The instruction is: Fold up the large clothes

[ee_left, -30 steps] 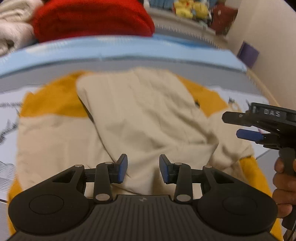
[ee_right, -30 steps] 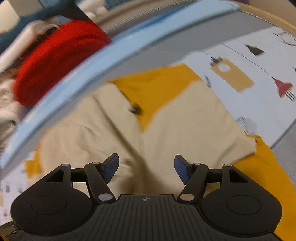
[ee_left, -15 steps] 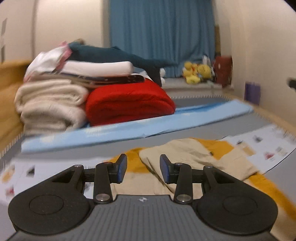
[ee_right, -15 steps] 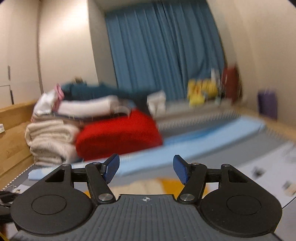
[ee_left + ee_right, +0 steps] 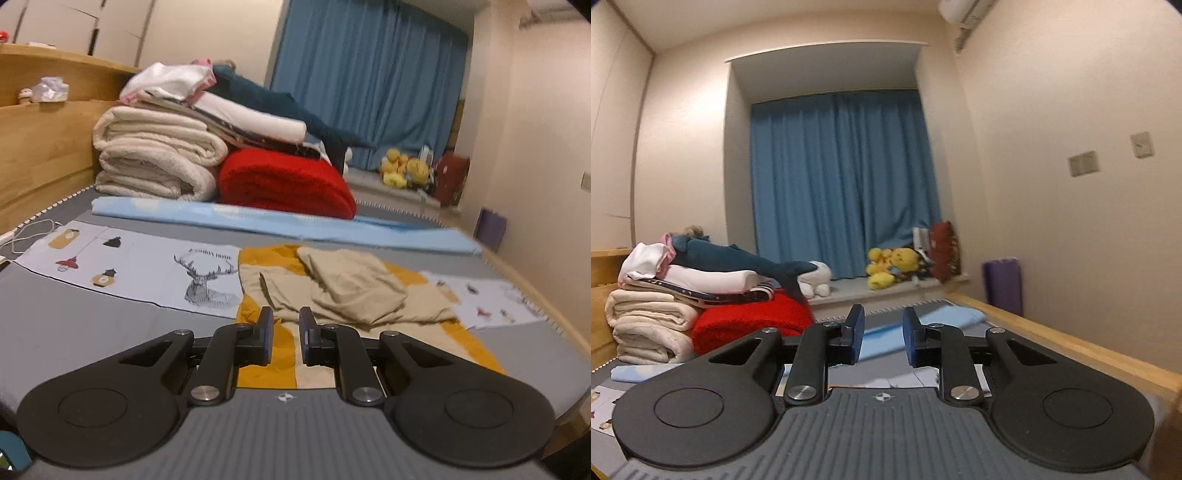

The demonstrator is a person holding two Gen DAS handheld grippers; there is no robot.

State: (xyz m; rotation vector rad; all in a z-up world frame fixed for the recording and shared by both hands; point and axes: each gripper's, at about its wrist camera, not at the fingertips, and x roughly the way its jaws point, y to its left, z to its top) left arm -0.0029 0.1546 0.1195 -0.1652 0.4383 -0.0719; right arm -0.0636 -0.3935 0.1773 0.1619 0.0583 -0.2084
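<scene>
The large garment point(image 5: 351, 284), beige with mustard-yellow parts point(image 5: 266, 254), lies rumpled and partly folded over itself on the grey bed point(image 5: 92, 325). In the left wrist view my left gripper point(image 5: 286, 317) hovers above the garment's near edge, apart from it. Its jaws are closing to a narrow gap with nothing between them. My right gripper point(image 5: 882, 317) points level across the room toward the blue curtain point(image 5: 842, 184). Its jaws are closing too, with nothing between them. The garment is almost wholly hidden under the gripper's body in the right wrist view.
A white printed sheet point(image 5: 147, 266) lies under the garment, and a folded light-blue cloth point(image 5: 258, 221) lies behind it. Behind them are a red blanket point(image 5: 284, 181), cream blankets point(image 5: 155, 158) and stacked linens. A wooden bed rail point(image 5: 1052, 339) runs along the right, with plush toys point(image 5: 890, 266) by the window.
Both grippers have lifted off the garment and pulled back, tilting up from the cloth to the room. Both pairs of jaws have narrowed. The right gripper is no longer in the left view.
</scene>
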